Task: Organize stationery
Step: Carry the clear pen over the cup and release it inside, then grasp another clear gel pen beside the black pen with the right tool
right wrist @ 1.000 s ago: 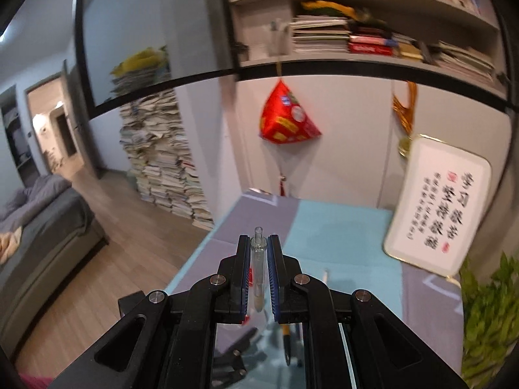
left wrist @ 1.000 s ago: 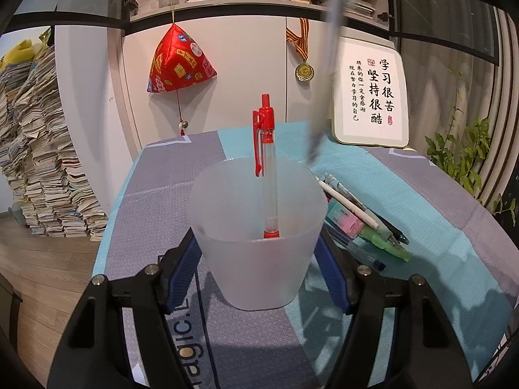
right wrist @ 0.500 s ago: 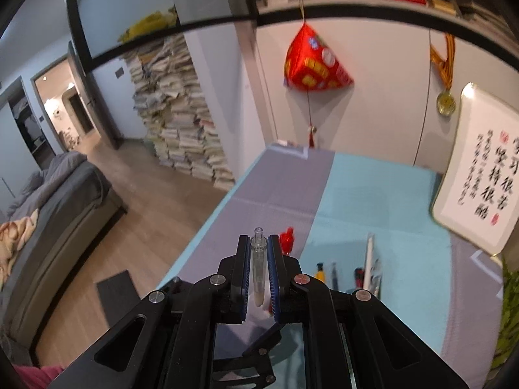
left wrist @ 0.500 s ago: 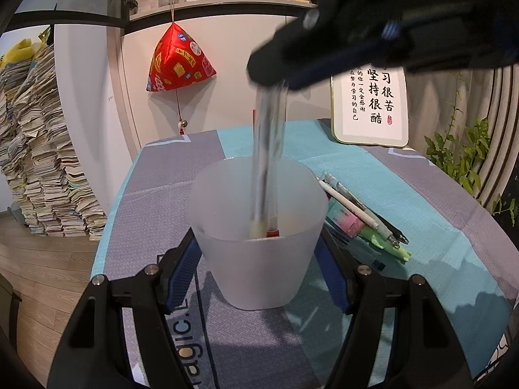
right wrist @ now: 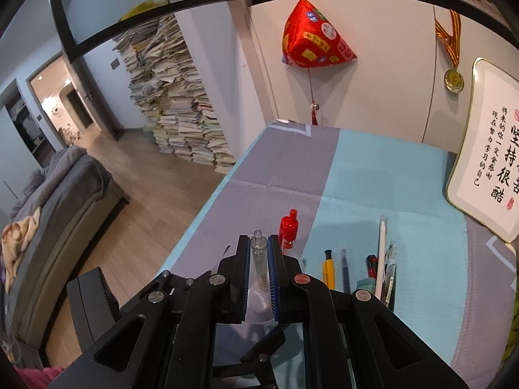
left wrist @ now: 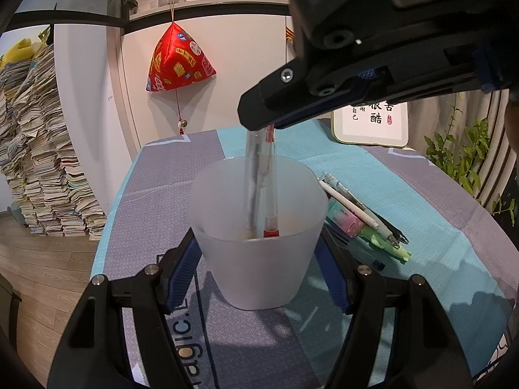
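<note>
**Second pen entering cup; most stationery still loose**

Progress: The frosted plastic cup (left wrist: 256, 243), translucent and tapering toward its base, stands on the surface (left wrist: 405, 201) clamped between the blue pads of the left gripper (left wrist: 256, 275). One red-capped pen (left wrist: 271, 194) with a clear barrel already stands inside it. The right gripper (right wrist: 259, 265), jaws narrow, grips a clear-barrelled pen (right wrist: 258, 256) near its top end; the left wrist view shows that pen reaching down into the cup, its tip close to the bottom. It is not yet released.

Remaining: A loose cluster of pens and markers (left wrist: 360, 217) lies just beside the cup on the right, including a white slim pen, pastel pink and green highlighters and dark-tipped pens. In my judgement the task is at an early stage.

Materials: The surface carries a woven cloth in grey and teal panels, matte and lightly textured.
</note>
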